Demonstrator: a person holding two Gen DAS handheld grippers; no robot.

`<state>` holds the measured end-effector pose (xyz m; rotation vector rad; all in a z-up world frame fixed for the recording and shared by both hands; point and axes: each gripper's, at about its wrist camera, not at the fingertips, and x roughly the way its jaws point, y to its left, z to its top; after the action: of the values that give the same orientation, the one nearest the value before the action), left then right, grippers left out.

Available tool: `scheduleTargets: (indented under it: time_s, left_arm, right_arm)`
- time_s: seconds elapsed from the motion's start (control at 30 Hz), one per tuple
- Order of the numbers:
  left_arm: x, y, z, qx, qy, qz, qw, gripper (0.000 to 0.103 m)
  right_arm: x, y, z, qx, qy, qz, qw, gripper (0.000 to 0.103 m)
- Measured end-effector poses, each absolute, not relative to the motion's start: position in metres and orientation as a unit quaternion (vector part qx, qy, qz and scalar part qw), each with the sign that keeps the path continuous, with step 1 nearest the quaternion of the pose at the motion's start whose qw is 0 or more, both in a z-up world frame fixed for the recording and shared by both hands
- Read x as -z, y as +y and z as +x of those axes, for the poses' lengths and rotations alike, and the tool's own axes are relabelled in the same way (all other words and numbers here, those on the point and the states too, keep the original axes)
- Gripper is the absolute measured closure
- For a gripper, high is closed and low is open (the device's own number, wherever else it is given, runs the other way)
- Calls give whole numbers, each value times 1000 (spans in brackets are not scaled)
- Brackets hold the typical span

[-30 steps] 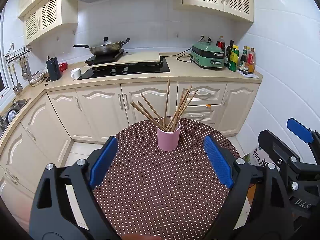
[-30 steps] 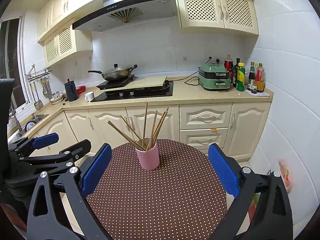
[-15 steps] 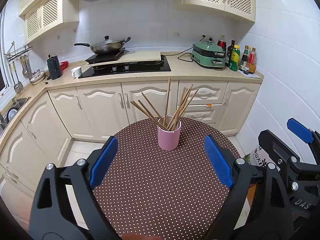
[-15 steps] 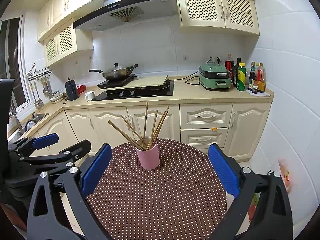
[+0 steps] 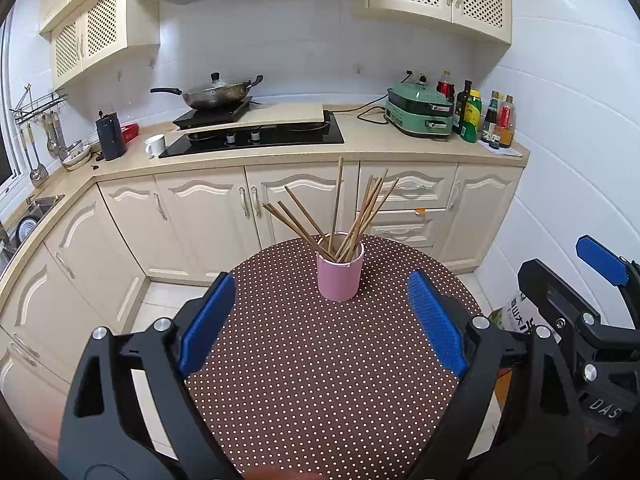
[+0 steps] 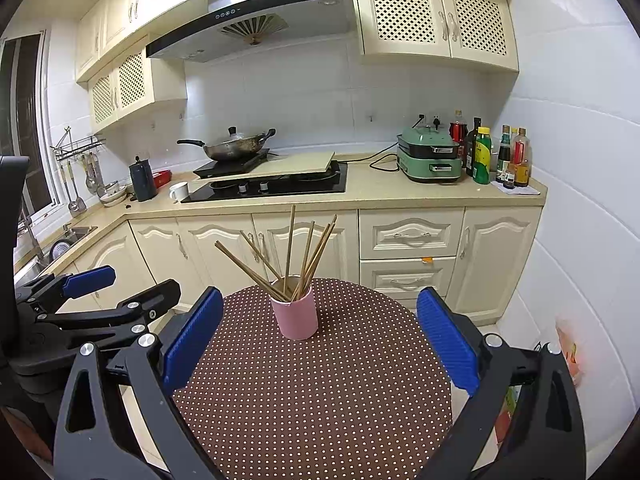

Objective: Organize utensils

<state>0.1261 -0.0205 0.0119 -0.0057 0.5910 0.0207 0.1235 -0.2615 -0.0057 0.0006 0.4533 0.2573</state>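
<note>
A pink cup (image 5: 340, 276) stands upright at the far side of a round brown polka-dot table (image 5: 320, 380). Several wooden chopsticks (image 5: 340, 212) stand in it, fanned out. The cup (image 6: 295, 317) and chopsticks (image 6: 292, 252) also show in the right wrist view. My left gripper (image 5: 322, 324) is open and empty, held above the table short of the cup. My right gripper (image 6: 320, 340) is open and empty, likewise short of the cup. The right gripper shows at the right edge of the left wrist view (image 5: 592, 300), and the left gripper at the left of the right wrist view (image 6: 92, 300).
Cream kitchen cabinets (image 5: 200, 216) and a counter (image 5: 372, 144) stand behind the table. On the counter are a hob with a wok (image 5: 216, 94), a green cooker (image 5: 420, 114), bottles (image 5: 480, 116) and a white mug (image 5: 155, 145). A sink (image 5: 28, 220) is at left.
The two grippers stay open and almost still. The left wrist view has tilted up very slightly. The cup and chopsticks have not moved.
</note>
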Motion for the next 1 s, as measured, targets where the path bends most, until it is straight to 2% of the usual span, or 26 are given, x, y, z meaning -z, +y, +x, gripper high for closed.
scheduleTargets:
  time_s: [1.0]
  left_arm:
    - [-11,-19,128,-12,294,-4,956,16]
  right_arm:
    - [7,-263,125,-127,224,-1,966,9]
